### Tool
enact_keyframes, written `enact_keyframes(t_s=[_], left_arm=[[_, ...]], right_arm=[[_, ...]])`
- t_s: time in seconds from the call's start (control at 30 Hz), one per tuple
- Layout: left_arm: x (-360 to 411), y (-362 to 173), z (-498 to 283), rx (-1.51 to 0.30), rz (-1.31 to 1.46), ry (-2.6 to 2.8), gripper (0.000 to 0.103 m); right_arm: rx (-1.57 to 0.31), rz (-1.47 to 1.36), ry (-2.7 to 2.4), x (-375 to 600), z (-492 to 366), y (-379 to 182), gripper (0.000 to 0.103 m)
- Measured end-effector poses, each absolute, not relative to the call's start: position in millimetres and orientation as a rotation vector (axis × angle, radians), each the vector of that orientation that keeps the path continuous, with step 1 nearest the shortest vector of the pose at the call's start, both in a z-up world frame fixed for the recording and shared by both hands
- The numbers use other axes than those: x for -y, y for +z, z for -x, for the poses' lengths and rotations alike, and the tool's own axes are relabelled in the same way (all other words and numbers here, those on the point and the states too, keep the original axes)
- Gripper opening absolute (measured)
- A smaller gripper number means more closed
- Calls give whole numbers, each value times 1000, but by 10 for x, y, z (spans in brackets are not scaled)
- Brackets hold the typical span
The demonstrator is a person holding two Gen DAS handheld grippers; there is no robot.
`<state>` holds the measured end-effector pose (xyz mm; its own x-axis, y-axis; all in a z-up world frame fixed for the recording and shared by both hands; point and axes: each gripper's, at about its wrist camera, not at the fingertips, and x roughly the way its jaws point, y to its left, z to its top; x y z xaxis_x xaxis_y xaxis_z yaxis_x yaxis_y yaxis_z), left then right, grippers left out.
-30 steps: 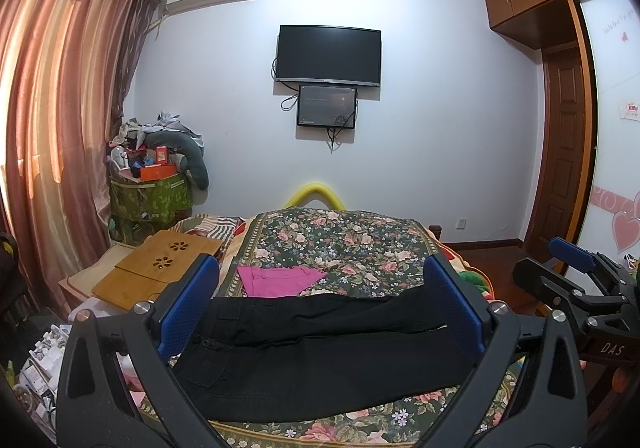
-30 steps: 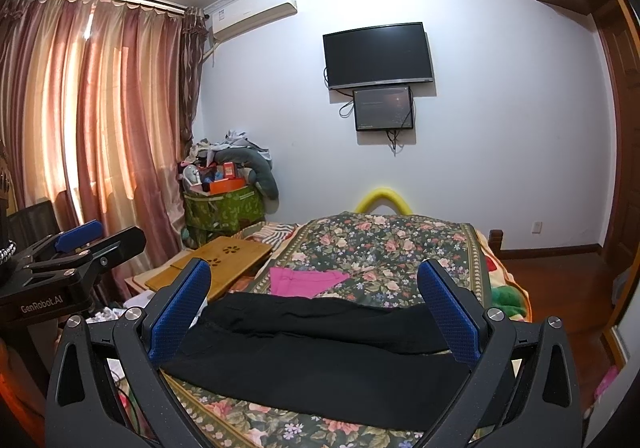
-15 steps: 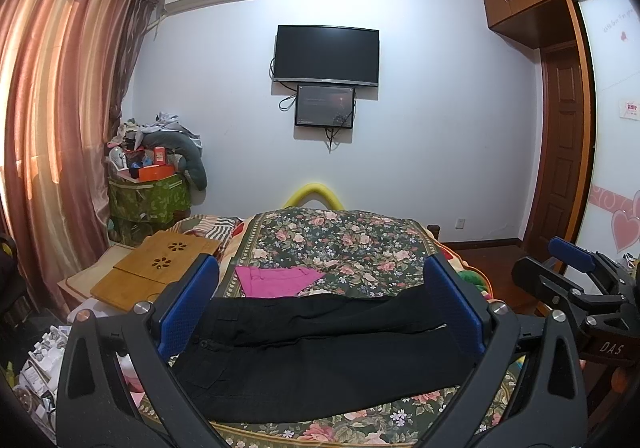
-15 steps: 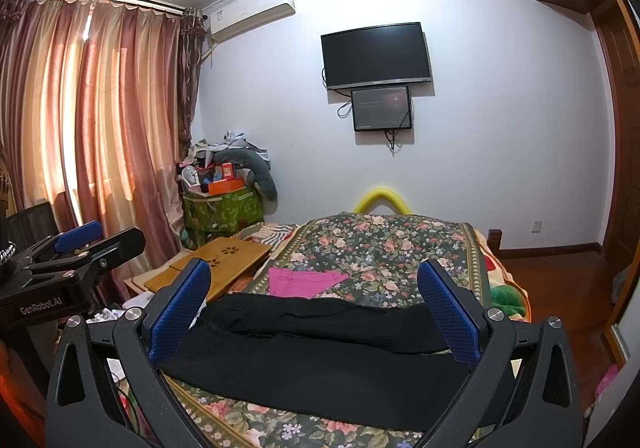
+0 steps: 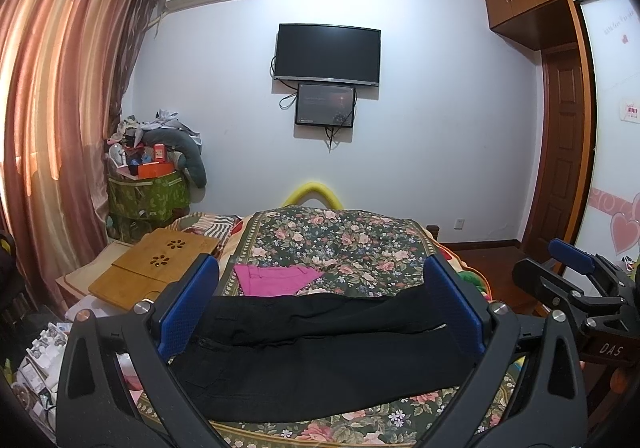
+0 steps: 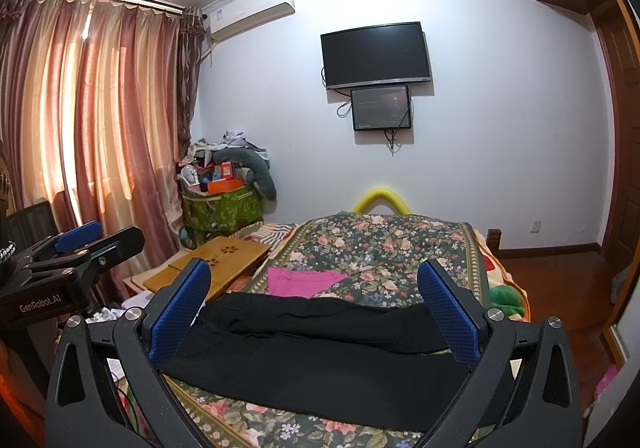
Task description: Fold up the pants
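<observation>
Nothing much has moved since the earlier frames: both views are nearly unchanged and the black pants [image 5: 320,352] lie where they were.

Both the left gripper [image 5: 320,312] and the right gripper [image 6: 314,312] are spread wide with nothing between their blue pads, held above and short of the pants, which show through each gap without touching the fingers. The garment rests flat on the near part of a bed covered by a floral bedspread [image 5: 336,240], with a pink cloth [image 5: 276,278] just beyond it and a wooden lap tray [image 5: 160,264] off the bed's left side. Curtains [image 6: 100,128] hang at left; a television [image 5: 328,52] is on the far wall. The pants' long axis runs left-right across the bed, legs side by side, waist end toward the left.
</observation>
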<state>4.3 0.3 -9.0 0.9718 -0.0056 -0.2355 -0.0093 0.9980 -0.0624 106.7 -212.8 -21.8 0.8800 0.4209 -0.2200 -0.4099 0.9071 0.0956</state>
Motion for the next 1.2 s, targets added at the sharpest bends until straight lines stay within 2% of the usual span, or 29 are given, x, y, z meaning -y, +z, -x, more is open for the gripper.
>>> enact_keyframes(t_s=[0.6,0.87,1.2], left_arm=[[-119,-195,-331,-276,67,5,103],[-354,-381,-970,-373,71,22,103],[-868,-966,-2171,-599,84,63,103]], right_arm=[[-265,-20,417,2082,-1245,-285,103],[-332,18,380,2008,-1679,-477,103],[-476,65,380,1940,-2376,-934,103]])
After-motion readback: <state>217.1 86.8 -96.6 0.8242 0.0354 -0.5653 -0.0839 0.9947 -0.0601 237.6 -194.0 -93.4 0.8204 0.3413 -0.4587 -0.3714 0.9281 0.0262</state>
